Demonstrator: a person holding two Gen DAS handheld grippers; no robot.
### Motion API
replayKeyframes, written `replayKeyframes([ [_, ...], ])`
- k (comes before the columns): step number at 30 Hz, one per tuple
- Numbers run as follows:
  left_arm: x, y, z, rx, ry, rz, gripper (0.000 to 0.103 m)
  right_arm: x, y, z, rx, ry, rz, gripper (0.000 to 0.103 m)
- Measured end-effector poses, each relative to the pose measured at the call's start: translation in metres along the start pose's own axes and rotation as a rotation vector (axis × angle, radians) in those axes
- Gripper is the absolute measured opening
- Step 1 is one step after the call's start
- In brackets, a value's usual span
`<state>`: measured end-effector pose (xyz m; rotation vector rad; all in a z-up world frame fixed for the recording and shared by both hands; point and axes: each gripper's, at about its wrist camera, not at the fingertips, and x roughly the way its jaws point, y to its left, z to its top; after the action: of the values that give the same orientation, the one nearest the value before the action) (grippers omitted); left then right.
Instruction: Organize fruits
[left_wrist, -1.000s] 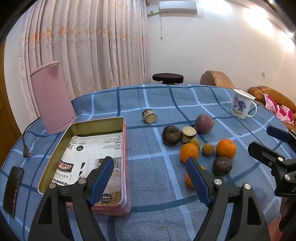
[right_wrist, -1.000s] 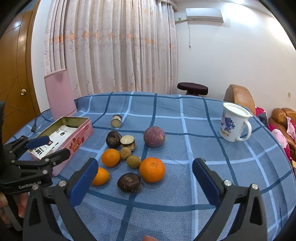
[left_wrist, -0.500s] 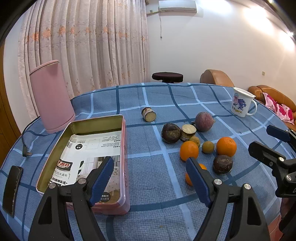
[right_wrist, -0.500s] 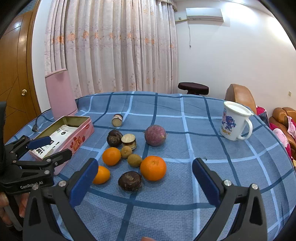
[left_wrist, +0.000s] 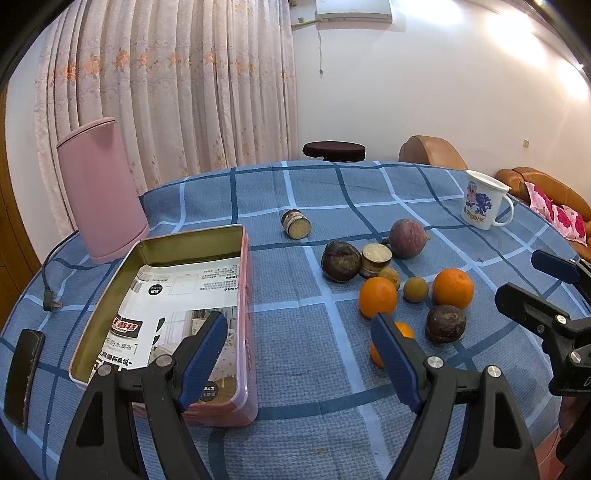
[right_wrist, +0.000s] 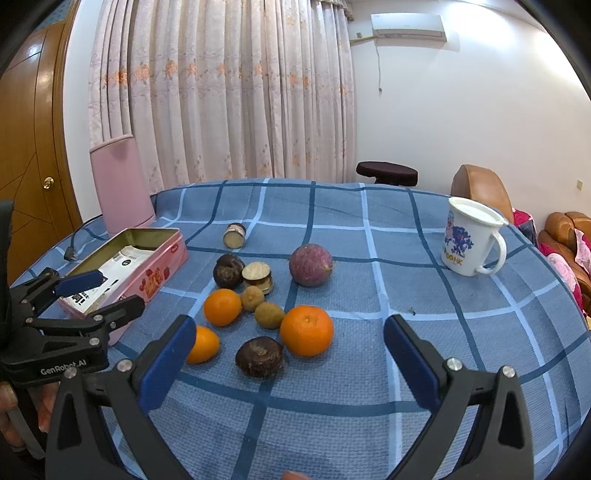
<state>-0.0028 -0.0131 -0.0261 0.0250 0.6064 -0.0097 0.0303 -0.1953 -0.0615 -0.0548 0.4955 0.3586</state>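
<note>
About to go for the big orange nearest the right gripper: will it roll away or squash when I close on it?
The big orange looks round and sits free on the checked cloth, so a nudge would likely roll it, perhaps into the dark fruit close beside it. Its skin looks firm and dimpled, so it probably grips well. The right gripper stands wide enough to straddle it.
</note>
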Motion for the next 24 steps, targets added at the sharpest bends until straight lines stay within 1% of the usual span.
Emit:
replayKeyframes([
  [7, 0.002, -0.002, -0.001, -0.003, 0.008, -0.004, 0.081, 0.003, -0.005, -0.004, 0.009, 0.008, -0.001, 0.103],
  [9, 0.003, -0.003, -0.001, -0.007, 0.015, -0.012, 0.081, 0.006, -0.006, -0.006, 0.011, 0.020, -0.003, 0.101],
  [12, 0.004, -0.008, -0.003, -0.003, 0.023, -0.045, 0.081, 0.009, -0.009, -0.010, 0.005, 0.039, -0.008, 0.096],
  [13, 0.004, -0.011, -0.004, 0.005, 0.025, -0.054, 0.081, 0.011, -0.011, -0.013, 0.006, 0.048, -0.010, 0.095],
  [15, 0.006, -0.019, -0.005, 0.026, 0.031, -0.067, 0.081, 0.013, -0.015, -0.015, 0.013, 0.059, -0.006, 0.090],
  [17, 0.009, -0.026, -0.006, 0.045, 0.041, -0.084, 0.081, 0.016, -0.020, -0.018, 0.026, 0.070, 0.001, 0.087],
  [22, 0.015, -0.039, -0.006, 0.061, 0.059, -0.126, 0.081, 0.019, -0.034, -0.022, 0.065, 0.083, -0.002, 0.084],
  [24, 0.021, -0.045, -0.005, 0.068, 0.083, -0.163, 0.065, 0.021, -0.038, -0.023, 0.074, 0.092, 0.003, 0.082],
])
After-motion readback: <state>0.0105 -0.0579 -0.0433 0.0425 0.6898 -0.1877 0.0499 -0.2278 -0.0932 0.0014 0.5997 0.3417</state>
